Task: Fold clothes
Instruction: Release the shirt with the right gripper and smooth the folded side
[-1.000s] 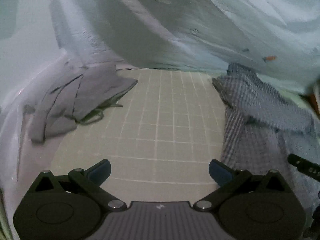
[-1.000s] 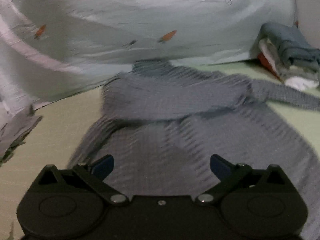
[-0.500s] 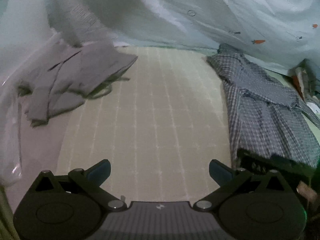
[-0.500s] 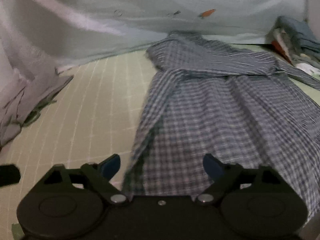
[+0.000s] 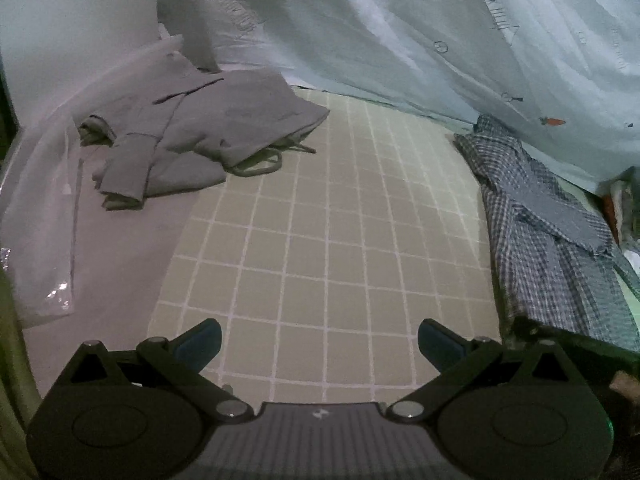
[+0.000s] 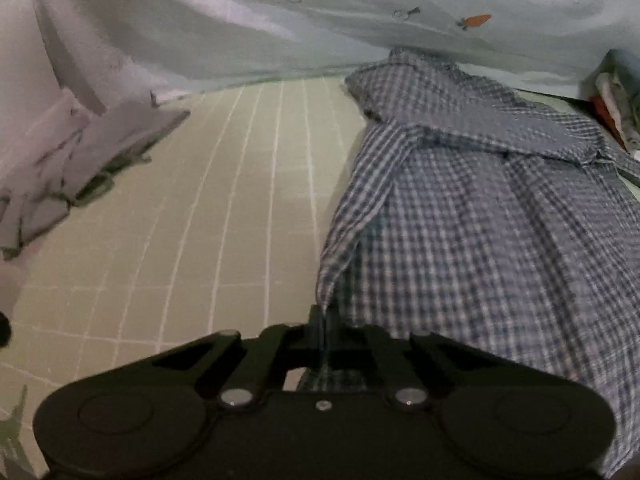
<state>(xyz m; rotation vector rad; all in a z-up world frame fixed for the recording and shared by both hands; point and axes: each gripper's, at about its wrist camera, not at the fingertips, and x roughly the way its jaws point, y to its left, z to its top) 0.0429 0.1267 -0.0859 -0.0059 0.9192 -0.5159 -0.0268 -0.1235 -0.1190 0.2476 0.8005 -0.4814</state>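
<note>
right gripper [image 6: 320, 320] is pinching the near left hem edge of the checked shirt [image 6: 480, 220] | left gripper [image 5: 318, 340] is hovering with fingers spread, holding nothing | shirt is lying along the right side of the gridded mat [image 5: 320, 220] | grey garment [image 5: 192, 136] is sitting crumpled at the mat's far left corner | bare mat is lying open between them

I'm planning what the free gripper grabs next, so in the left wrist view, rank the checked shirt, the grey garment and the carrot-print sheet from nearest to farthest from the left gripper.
From the left gripper, open over the grid mat:
1. Checked shirt, on the right, its hem close beside the gripper.
2. Grey garment, crumpled ahead on the left.
3. Carrot-print sheet, draped across the back.
</note>
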